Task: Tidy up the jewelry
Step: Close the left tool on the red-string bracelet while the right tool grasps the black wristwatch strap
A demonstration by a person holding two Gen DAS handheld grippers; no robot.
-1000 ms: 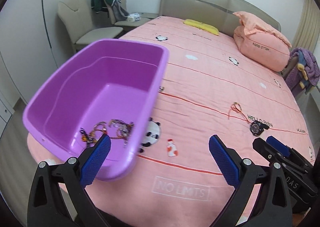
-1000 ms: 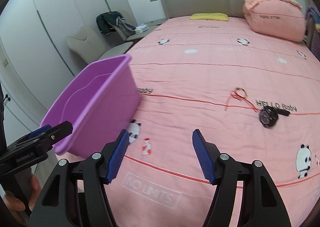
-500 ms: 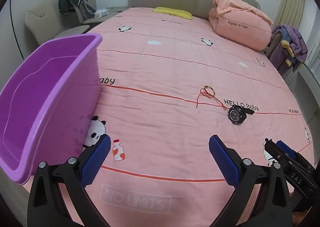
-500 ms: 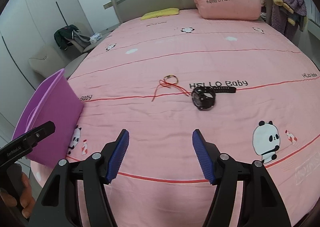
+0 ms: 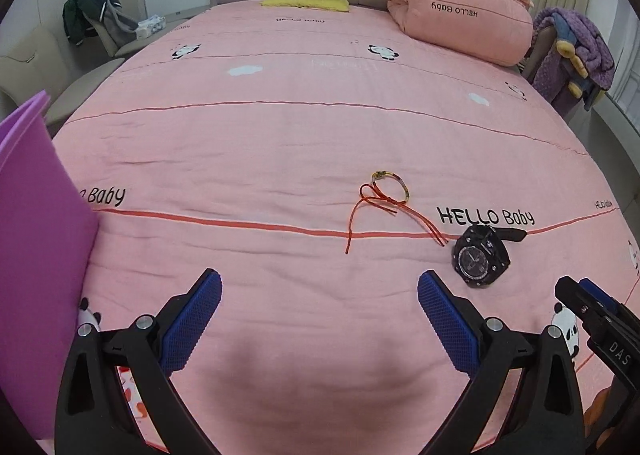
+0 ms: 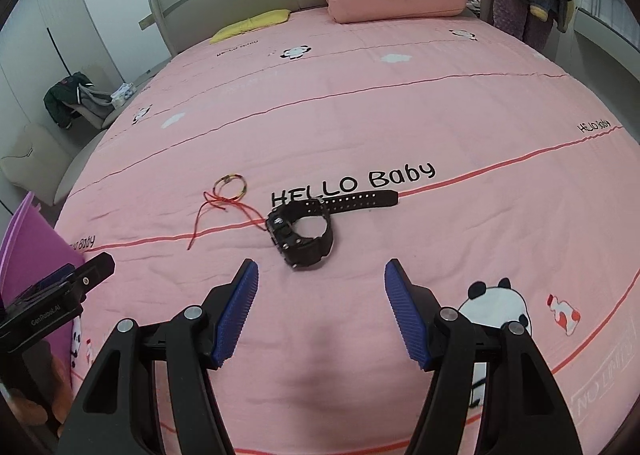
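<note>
1. Lying on the pink bedspread point(image 5: 280, 143) are a black watch point(image 6: 302, 233) and, just beside it, a beaded bracelet point(image 6: 231, 186) with loose red cords; the cord ends reach almost to the watch.
2. The purple tub point(image 5: 36, 255) stands at the bed's left edge, well apart from both pieces.
3. The left gripper point(image 5: 319, 295) hangs with jaws wide and nothing between them; the right gripper point(image 6: 321, 287) is likewise spread and empty, near the watch.
4. A folded pink quilt point(image 5: 460, 27) and a yellow pillow point(image 5: 306, 2) sit far back by the headboard.
5. Bare bedspread lies between grippers and jewelry, unobstructed.
</note>
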